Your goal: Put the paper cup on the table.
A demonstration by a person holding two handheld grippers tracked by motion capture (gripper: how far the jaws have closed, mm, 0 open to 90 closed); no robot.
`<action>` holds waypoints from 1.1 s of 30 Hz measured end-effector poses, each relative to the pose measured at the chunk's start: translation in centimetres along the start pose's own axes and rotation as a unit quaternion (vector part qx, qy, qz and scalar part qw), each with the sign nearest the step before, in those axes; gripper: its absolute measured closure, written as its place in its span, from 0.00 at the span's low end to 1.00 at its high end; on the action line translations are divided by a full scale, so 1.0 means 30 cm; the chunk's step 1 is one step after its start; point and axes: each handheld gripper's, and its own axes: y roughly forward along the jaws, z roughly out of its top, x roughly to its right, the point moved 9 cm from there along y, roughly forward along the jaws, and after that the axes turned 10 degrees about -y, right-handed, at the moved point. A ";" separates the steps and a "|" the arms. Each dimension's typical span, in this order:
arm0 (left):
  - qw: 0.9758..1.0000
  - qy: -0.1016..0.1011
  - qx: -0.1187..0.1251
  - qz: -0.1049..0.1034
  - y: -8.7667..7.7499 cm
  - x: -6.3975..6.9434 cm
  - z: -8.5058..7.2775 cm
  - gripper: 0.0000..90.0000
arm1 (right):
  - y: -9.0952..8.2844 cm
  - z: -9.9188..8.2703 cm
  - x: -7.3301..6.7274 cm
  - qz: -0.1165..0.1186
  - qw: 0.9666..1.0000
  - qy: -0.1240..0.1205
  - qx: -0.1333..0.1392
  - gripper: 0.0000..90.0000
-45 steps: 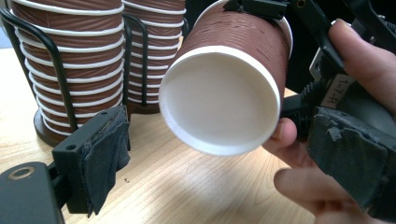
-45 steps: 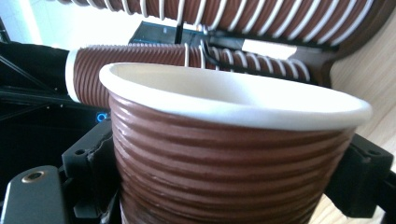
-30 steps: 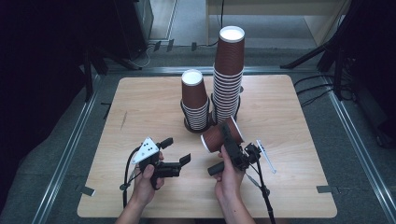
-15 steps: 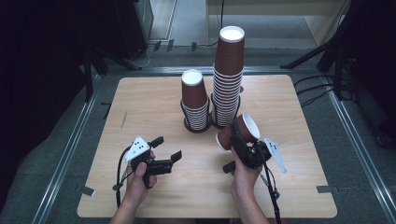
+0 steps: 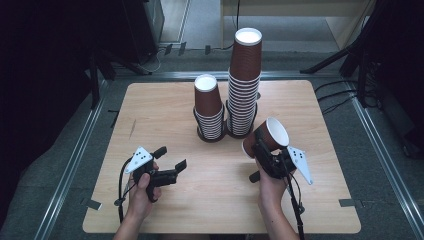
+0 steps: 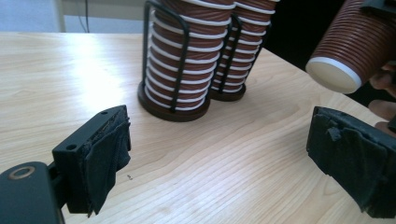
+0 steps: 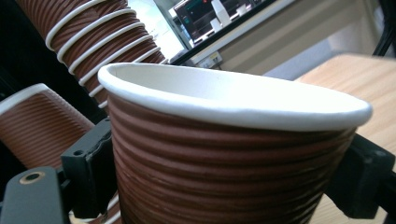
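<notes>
A: Two grippers are in your hands at the near edge of the table (image 5: 150,105). Your left gripper (image 5: 171,161) hangs low over the bare wood with its jaws spread wide and nothing between them. In the left gripper view both black pads stand well apart, with only wood grain in the gap.

B: And the right one?

A: Your right gripper (image 5: 258,145) is clamped on a brown ribbed paper cup (image 5: 267,137). In the right gripper view the cup (image 7: 224,154) sits between the two jaws, one pressed to each side of its wall, white rim up and toward the camera. From above, the cup is lifted clear of the table and tilted, its open mouth facing up and to the right.

B: Where is that cup against the rest?

A: It is just beside the base of the tall stack (image 5: 245,85), on its right. I think there is a small gap between them, but the angle from above makes that hard to judge. In the left gripper view you see the cup's white bottom (image 6: 334,74) hanging in the air at the upper right.

B: And farther back?

A: Past the cup, two stacks of the same cups stand upside down in dark wire holders near the middle of the table, touching or nearly so. The short stack (image 5: 208,107) is on the left, the tall one on the right.
</notes>
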 end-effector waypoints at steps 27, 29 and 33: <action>0.994 -0.028 -0.004 0.106 -0.167 -0.255 -0.105 0.07 | 0.124 -0.045 0.170 -0.034 0.977 -0.210 0.018 0.13; 0.993 -0.028 -0.005 0.112 -0.185 -0.269 -0.110 0.07 | 0.137 -0.051 0.188 -0.036 0.976 -0.216 0.016 0.13; 0.992 -0.029 -0.005 0.123 -0.218 -0.300 -0.123 0.07 | 0.158 -0.059 0.216 -0.042 0.974 -0.223 0.013 0.13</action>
